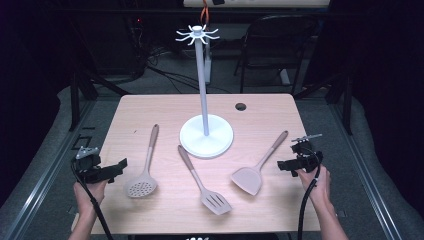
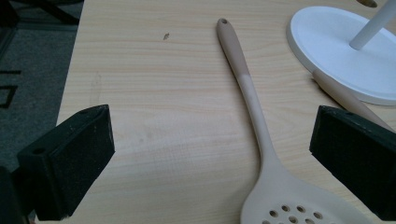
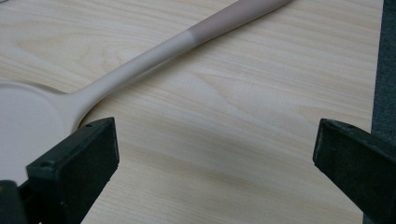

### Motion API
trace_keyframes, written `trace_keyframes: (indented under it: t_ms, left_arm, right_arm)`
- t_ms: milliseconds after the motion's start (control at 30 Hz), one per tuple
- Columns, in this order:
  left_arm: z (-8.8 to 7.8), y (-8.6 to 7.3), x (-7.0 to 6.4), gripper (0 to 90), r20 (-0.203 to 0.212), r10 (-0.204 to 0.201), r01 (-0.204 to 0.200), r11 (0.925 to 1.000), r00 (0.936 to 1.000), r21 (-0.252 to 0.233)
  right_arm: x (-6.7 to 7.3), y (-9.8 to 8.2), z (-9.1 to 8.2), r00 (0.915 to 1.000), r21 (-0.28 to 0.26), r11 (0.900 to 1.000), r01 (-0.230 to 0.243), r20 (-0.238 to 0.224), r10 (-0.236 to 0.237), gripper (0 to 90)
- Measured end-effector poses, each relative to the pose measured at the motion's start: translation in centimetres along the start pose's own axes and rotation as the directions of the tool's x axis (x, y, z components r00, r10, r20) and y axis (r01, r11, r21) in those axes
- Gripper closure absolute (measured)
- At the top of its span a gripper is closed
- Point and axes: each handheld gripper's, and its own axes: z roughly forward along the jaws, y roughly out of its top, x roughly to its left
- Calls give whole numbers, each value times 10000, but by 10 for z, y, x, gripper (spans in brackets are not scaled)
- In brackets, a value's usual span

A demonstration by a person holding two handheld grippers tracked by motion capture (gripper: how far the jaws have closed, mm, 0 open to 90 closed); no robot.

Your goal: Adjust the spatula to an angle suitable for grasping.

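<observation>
Three utensils are laid on the counter (image 1: 150,107) before the white stand (image 1: 206,135). The perforated skimmer (image 1: 141,184) is placed toward the left edge, the slotted turner (image 1: 215,201) near the front edge, the solid turner (image 1: 248,179) toward the right edge. The left gripper (image 1: 120,166) is held just beside the skimmer, the right gripper (image 1: 282,165) just beside the solid turner; both sets of jaws are spread wide, with nothing gripped.

I see a light wooden table (image 1: 150,105) with a cable hole (image 1: 240,106) at 1 o'clock. A white stand (image 1: 206,136) sits at centre. At 8 o'clock lies a skimmer (image 1: 143,175), at 6 o'clock a slotted turner (image 1: 204,185), at 4 o'clock a spatula (image 1: 256,170).
</observation>
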Motion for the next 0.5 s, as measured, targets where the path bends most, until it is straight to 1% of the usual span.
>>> trace_keyframes:
  t_ms: [33,67,133,233,267,333,400,433,467,500]
  left_arm:
    - [0,0,0,0,0,0,0,10000,10000,0]
    - [0,0,-1,0,23,36,-36,10000,10000,20]
    - [1,0,-2,0,99,44,-46,9997,9999,248]
    - [2,-1,-2,0,5,31,-31,9996,10000,265]
    - [2,0,-2,0,-73,-30,32,9996,10000,276]
    - [3,0,-1,0,-56,-27,29,9996,10000,295]
    - [3,1,-1,0,-57,-2,3,9996,10000,297]
    - [2,1,-1,0,-101,61,-57,9992,9999,405]
    - [4,2,-2,0,-106,39,-36,9997,9999,262]
    - [4,3,-2,1,-133,85,-81,9995,9999,293]
  right_arm:
    - [0,0,0,10000,-48,10000,-52,-19,52,1]
    - [-1,0,1,9999,55,10000,-58,-149,59,3]
    - [-1,0,2,9996,50,9999,-109,-270,110,4]
    - [-1,1,4,9994,38,9998,-179,-285,180,5]
    - [0,3,5,9993,22,9997,-235,-290,236,5]
    - [1,4,6,9990,6,9996,-276,-349,276,4]
    - [2,5,7,9991,113,9997,-194,-367,198,4]
    - [3,5,8,9990,160,9998,-131,-415,138,4]
    - [4,5,8,9988,130,9998,-155,-462,161,4]
    - [4,4,8,9990,158,9998,-118,-435,125,4]
